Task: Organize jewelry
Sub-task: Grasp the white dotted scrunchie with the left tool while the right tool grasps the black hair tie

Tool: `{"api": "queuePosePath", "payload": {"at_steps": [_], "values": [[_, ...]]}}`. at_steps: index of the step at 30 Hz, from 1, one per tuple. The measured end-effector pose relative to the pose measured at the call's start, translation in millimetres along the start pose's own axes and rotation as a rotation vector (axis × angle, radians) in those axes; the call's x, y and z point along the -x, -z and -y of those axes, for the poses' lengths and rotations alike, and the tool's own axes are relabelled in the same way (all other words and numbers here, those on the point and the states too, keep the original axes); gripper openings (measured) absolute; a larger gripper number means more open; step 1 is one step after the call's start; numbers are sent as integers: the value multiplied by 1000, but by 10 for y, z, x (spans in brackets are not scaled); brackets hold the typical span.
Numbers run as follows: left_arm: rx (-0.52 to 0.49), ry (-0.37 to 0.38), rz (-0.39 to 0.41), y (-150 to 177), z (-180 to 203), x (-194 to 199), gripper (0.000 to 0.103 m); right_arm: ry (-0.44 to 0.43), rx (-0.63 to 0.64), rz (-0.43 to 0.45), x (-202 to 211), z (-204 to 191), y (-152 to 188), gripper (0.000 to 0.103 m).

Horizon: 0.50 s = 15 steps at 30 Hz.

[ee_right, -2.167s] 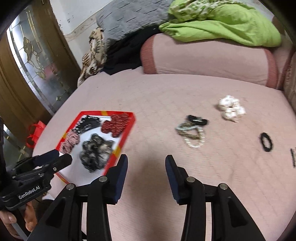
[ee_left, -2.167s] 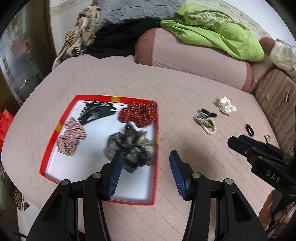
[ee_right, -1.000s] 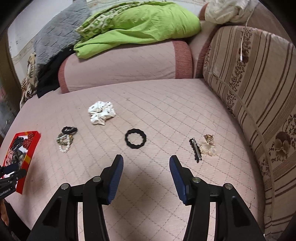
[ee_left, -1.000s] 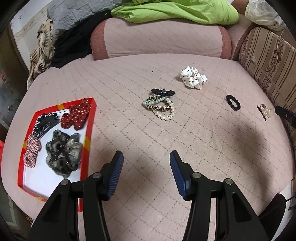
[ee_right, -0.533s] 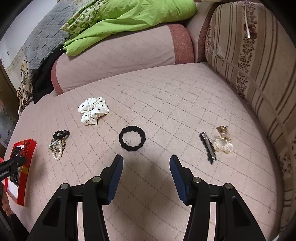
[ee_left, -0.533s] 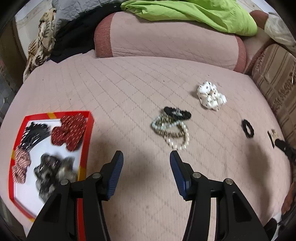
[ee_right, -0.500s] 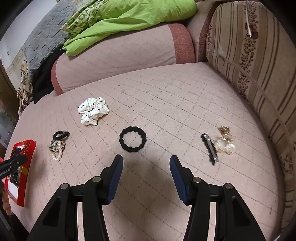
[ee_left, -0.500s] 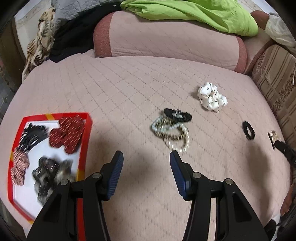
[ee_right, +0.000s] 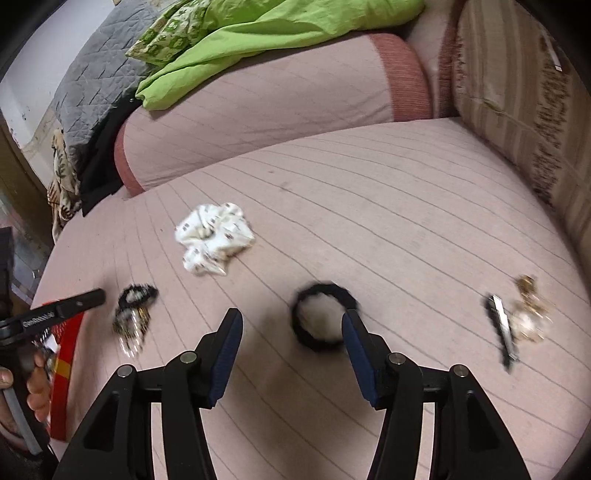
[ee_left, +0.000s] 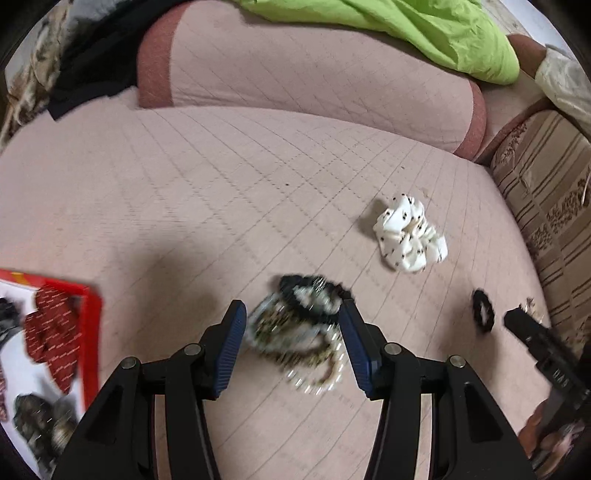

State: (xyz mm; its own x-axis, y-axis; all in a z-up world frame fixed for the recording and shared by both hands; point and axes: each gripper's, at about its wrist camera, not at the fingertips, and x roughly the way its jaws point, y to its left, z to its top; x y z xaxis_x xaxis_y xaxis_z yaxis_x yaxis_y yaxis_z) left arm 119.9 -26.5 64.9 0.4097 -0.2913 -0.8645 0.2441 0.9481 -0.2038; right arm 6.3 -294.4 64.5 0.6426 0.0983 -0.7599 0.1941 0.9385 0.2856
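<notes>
My left gripper (ee_left: 291,317) is open, its fingers on either side of a blurred pile of bracelets (ee_left: 299,332): pearl, leopard and black bands on the pink quilted bed. My right gripper (ee_right: 291,325) is open just short of a black hair tie (ee_right: 319,319). A white dotted scrunchie (ee_left: 408,236) lies farther back; it also shows in the right wrist view (ee_right: 212,232). The red-rimmed tray (ee_left: 92,332) at the left holds several scrunchies. A black clip (ee_right: 502,332) and gold earrings (ee_right: 530,314) lie at the right.
A pink bolster (ee_left: 295,77) with a green blanket (ee_left: 406,29) runs along the back. A striped cushion (ee_right: 524,110) bounds the right side. Dark and grey clothes (ee_right: 96,96) pile at the back left.
Both grippers have moved forward and down. The left one now has the bracelet pile between its fingers. The right one has closed in on the black hair tie. Both stay open.
</notes>
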Motion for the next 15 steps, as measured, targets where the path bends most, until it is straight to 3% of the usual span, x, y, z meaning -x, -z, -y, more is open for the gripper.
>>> {"api": "queuePosePath", "payload": {"at_steps": [4,9,15], "values": [[37,27,-16,-161,-34,-151,51,-51,-22,-6,-201,-139,-204,61],[62,101,-14,-306,54,-246,51,-33,-78,19,-148,-33,-318,65],[30,171,-9,-460,394,-456,51,98,-85,1,-51,416,-119,66]]}}
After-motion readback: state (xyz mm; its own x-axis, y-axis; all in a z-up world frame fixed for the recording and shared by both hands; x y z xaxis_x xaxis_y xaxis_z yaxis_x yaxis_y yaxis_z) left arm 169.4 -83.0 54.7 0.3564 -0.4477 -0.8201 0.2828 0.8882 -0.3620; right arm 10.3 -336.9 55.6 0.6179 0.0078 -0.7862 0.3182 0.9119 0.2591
